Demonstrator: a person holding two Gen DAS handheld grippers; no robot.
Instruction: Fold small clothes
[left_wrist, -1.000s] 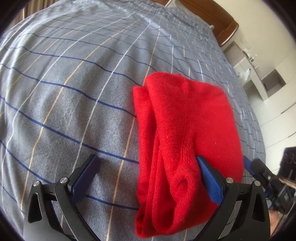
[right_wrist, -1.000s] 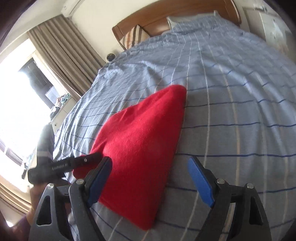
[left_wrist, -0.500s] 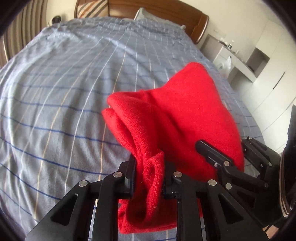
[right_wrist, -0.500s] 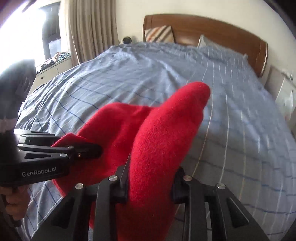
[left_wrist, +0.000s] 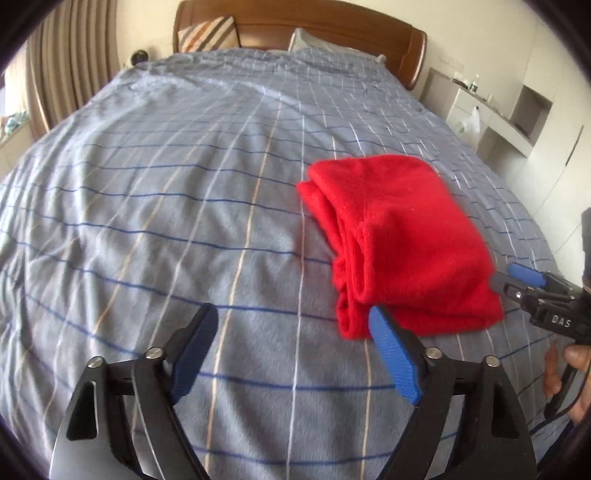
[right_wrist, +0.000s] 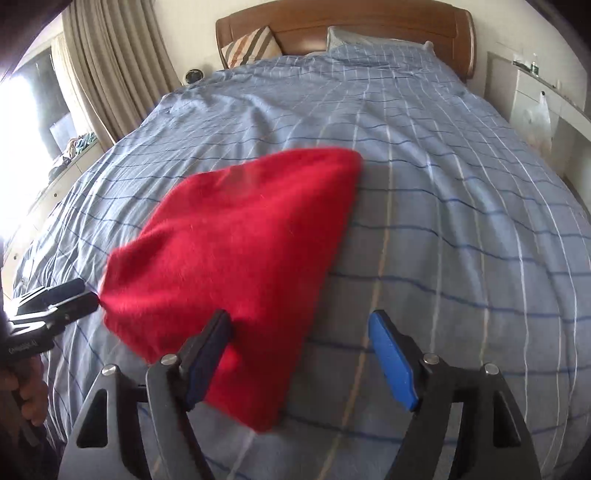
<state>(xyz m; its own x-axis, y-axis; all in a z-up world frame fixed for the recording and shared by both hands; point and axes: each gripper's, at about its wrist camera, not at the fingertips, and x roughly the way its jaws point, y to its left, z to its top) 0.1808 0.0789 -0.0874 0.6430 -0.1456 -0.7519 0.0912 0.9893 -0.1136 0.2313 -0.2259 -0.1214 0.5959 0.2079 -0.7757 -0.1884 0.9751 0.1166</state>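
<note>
While the folded red garment (left_wrist: 402, 240) lies on the bed (left_wrist: 184, 184), apparently released, both hand-held grippers (left_wrist: 295, 343) (right_wrist: 299, 354) gape.

Bright window (right_wrist: 22, 122) glare, fisheye edges, slight blur.

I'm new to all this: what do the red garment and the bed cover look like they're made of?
The red garment looks like soft knit or fleece, matte and fuzzy: fine fibres blur its edges. The bed cover seems a brushed, slightly napped fabric, grey-blue with woven-looking check lines, creasing softly. Exact fibres can't be told.
</note>
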